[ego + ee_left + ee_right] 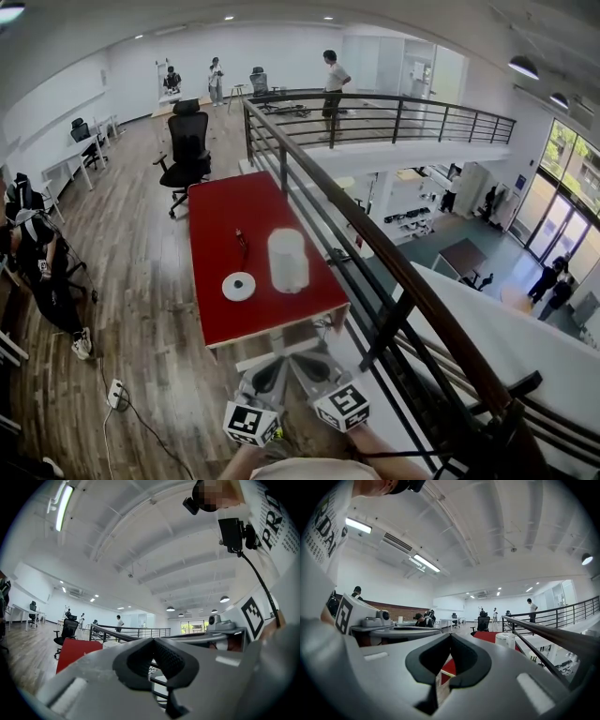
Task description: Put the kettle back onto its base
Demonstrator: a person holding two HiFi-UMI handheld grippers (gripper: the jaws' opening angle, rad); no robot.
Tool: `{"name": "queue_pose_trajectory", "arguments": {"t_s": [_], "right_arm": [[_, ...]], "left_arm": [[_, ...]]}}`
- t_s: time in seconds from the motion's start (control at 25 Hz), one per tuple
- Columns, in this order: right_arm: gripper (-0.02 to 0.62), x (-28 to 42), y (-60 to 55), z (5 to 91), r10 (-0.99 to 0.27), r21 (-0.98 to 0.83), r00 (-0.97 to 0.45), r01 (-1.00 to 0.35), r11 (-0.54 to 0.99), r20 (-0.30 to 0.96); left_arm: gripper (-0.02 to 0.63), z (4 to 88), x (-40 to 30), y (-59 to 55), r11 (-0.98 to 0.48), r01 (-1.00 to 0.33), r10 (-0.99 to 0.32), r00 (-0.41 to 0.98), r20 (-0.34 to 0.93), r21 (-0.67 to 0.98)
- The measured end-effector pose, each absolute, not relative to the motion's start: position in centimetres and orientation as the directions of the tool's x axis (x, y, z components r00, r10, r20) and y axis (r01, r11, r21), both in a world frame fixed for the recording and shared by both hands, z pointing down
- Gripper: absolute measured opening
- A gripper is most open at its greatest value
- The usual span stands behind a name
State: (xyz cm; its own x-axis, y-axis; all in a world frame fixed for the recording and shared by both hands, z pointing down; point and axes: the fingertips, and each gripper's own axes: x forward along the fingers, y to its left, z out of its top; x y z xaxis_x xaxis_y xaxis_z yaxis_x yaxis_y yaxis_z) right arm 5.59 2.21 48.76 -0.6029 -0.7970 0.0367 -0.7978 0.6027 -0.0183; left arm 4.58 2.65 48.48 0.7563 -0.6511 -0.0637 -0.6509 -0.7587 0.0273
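Head view: kettle stands upright on the red worktop, off its base. The base lies flat just left of the kettle, not touching it. Left gripper and right gripper are side by side, short of the worktop's near edge, with kettle and base well ahead of their jaws.

Left gripper view: jaws clenched together, nothing between them; worktop ahead, to the left.

Right gripper view: jaws clenched, empty; kettle ahead, right of the jaws.

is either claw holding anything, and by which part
Nothing is held. The left claw and right claw are both shut and empty; the white cylindrical kettle stands on the red table.
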Motion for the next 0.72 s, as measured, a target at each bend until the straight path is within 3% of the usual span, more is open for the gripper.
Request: {"name": "queue_pose_trajectory", "arguments": {"t_s": [0.72], "right_arm": [[0.008, 3.9, -9.0, 49.2, -0.833, 0.003, -0.546, -0.836, 0.548, 0.088]], "left_arm": [[-0.009, 48.9, 2.8, -8.2, -0.796, -0.603, -0.606, 0.793, -0.061, 0.062]]}}
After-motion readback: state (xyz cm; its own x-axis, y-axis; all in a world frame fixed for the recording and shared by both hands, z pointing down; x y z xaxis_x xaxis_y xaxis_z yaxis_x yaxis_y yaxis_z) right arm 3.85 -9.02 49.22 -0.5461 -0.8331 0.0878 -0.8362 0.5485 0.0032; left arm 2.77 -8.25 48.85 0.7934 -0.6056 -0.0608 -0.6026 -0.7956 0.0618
